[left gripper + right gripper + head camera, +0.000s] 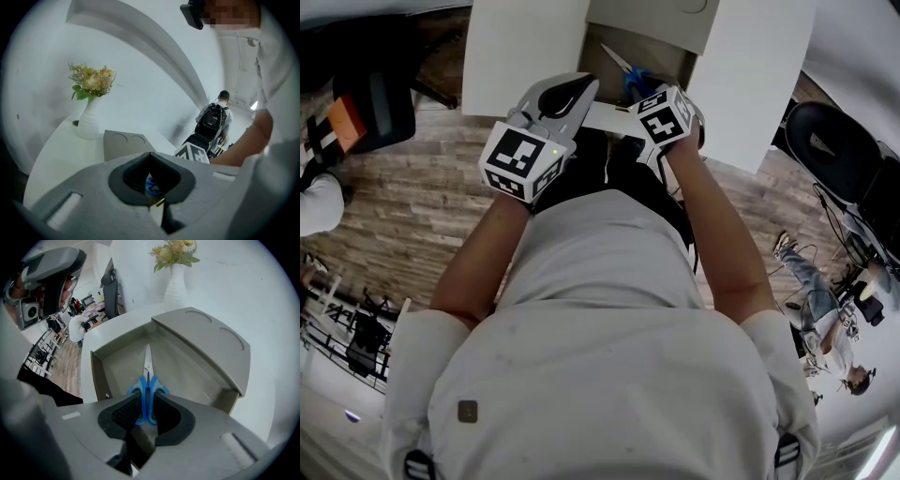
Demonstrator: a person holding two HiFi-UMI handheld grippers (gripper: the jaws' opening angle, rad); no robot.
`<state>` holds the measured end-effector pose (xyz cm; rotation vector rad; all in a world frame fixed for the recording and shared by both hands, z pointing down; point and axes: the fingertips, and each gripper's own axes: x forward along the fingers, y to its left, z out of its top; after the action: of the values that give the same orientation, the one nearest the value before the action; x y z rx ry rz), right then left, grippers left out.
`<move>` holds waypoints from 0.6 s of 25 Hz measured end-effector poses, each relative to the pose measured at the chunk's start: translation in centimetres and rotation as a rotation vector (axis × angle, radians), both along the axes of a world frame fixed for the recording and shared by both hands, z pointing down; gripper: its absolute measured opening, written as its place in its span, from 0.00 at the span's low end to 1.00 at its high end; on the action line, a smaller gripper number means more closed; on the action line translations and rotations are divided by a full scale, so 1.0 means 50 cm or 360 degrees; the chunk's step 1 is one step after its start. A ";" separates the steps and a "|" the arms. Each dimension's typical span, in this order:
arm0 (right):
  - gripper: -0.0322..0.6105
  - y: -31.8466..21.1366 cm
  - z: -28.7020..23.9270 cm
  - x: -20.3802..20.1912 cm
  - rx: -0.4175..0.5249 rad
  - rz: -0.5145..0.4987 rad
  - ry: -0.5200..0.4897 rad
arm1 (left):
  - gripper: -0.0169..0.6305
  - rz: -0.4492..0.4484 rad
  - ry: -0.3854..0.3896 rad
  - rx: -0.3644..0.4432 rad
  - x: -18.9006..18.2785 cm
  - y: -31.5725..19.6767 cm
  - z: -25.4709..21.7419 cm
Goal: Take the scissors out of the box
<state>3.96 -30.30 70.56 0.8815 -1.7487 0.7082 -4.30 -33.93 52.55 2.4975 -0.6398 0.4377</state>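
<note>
Blue-handled scissors (148, 380) lie flat in an open grey-brown box (187, 366), blades pointing away from me. My right gripper (147, 412) points steeply down into the box, its dark pads pressed on both sides of the blue handles, so it is shut on them. In the head view the scissors (625, 69) show just beyond the right gripper (649, 94), inside the box (670, 56). My left gripper (572, 94) hangs beside the box at its near left edge, jaws together with nothing in them. Through the notch of the left gripper (151, 180) a bit of blue handle shows.
The box stands on a white table (520, 47); its lid (206, 336) is folded back on the far side. A white vase of flowers (89, 119) stands behind the box. A person with a black backpack (213, 119) stands beyond the table's end; wooden floor lies below.
</note>
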 end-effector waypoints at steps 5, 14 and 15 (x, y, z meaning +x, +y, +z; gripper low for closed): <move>0.21 0.012 -0.011 0.000 0.0023 -0.0006 -0.0050 | 0.03 -0.0027 -0.0010 0.0014 0.003 0.014 -0.008; 0.21 0.020 -0.085 0.008 0.0186 -0.0039 -0.0119 | 0.03 -0.0100 -0.0024 0.0056 0.006 0.049 -0.029; 0.21 0.023 -0.097 0.010 0.0206 -0.0043 -0.0129 | 0.03 -0.0104 -0.0024 0.0065 0.011 0.057 -0.035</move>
<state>4.47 -29.13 65.69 0.9257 -1.8924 0.6260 -3.76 -31.06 50.81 2.5056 -0.7408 0.4239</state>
